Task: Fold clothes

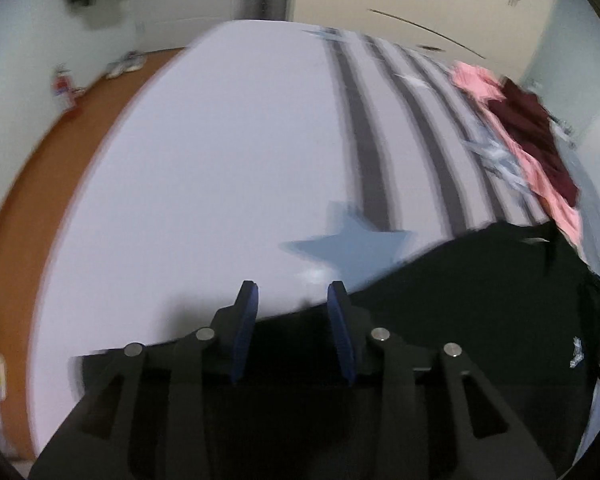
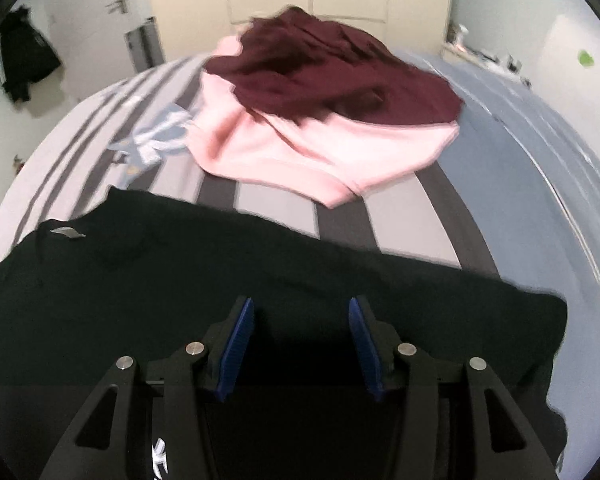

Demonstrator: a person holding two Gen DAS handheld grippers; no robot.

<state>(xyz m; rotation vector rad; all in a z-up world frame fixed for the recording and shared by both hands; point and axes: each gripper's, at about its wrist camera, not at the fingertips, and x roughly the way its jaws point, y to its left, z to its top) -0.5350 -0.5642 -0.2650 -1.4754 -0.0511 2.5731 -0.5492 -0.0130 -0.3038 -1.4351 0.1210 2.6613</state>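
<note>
Left gripper (image 1: pixel 293 292): fingers apart, empty, at black garment (image 1: pixel 460 320) edge.
Right gripper (image 2: pixel 301 308): spread, empty, over it.
Surface: striped bed sheet (image 2: pixel 268 200).

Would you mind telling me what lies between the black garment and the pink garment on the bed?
Only bare striped bedsheet separates the black garment from the pink garment, shown in the right wrist view.

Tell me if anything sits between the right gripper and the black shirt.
Nothing visible does. The right gripper hangs directly over the black shirt, jaws apart with only black cloth showing between them. The pink garment and maroon garment lie farther back on the striped bed, clear of the shirt.
</note>
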